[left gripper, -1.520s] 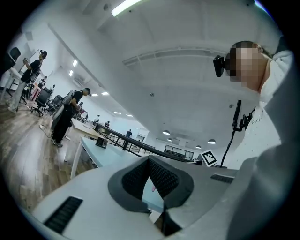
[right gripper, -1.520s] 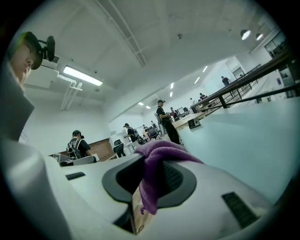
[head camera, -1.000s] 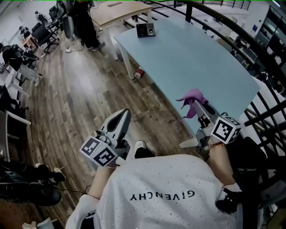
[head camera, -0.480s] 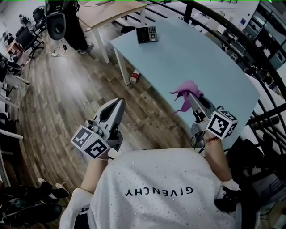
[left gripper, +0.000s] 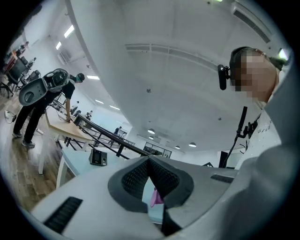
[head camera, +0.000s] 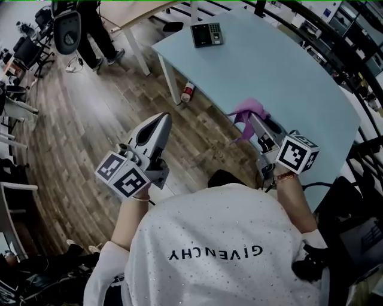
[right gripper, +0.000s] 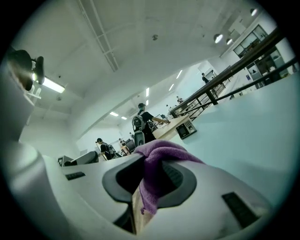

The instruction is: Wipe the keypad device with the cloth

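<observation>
The black keypad device (head camera: 207, 34) lies at the far end of a long pale blue table (head camera: 281, 77); it also shows small in the left gripper view (left gripper: 97, 157) and the right gripper view (right gripper: 187, 128). My right gripper (head camera: 250, 116) is shut on a purple cloth (head camera: 251, 110), held over the table's near edge, far from the keypad device. The cloth (right gripper: 154, 173) drapes between the jaws in the right gripper view. My left gripper (head camera: 160, 121) is shut and empty, held over the wooden floor to the left of the table.
A person (head camera: 94, 27) stands by a wooden desk (head camera: 128, 11) beyond the table, near office chairs (head camera: 66, 31). A small bottle (head camera: 188, 92) lies on the floor under the table. A black railing (head camera: 335, 45) runs along the table's right side.
The view has shifted as I moved closer to the table. Both grippers have kept their poses, with the cloth still held in the right one.
</observation>
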`<state>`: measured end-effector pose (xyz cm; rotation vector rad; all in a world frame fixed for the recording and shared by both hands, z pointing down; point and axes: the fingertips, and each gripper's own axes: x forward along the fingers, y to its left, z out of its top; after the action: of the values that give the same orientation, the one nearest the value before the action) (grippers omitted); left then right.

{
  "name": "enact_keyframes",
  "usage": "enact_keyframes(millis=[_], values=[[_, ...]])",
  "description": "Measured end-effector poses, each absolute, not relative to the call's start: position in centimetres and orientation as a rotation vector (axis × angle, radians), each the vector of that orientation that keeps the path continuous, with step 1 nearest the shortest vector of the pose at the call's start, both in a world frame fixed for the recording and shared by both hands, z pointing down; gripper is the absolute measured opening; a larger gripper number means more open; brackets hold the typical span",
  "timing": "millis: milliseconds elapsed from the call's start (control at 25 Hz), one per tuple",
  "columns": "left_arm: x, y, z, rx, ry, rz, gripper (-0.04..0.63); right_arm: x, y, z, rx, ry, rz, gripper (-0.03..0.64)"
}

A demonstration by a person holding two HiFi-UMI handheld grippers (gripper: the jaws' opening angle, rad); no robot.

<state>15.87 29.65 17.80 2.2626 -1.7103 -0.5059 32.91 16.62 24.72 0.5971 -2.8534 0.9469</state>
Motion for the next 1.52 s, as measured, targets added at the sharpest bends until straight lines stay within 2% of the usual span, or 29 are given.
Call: enact_keyframes(millis=[240, 760, 960, 1200, 1520], values=[[13.7, 25.7, 18.0, 2.348, -1.772, -0.417, 0.002, 29.1, 11.4, 24.5, 0.657, -2.865, 0.872, 0.071], [-1.3, 9.9, 15.5, 2.391, -1.8, -0.267, 0.0, 12.1, -5.4, 15.6, 0.609, -3.15, 0.435, 0.071], [-5.7, 3.2, 17.0, 2.399, -1.738, -0.223, 0.0, 6.8, -11.0, 15.0, 0.556, -3.164, 0.396, 0.071], [-8.9, -2.6, 19.7, 2.372, -1.671, -0.212, 0.001, 2.4, -14.9, 18.2, 0.505, -3.084, 0.326, 0.071], [-11.0, -3.0, 25.1, 2.278, -1.634, -0.209, 0.002, -1.9, -17.4, 26.0, 0.626, -2.93, 0.395, 0.071]])
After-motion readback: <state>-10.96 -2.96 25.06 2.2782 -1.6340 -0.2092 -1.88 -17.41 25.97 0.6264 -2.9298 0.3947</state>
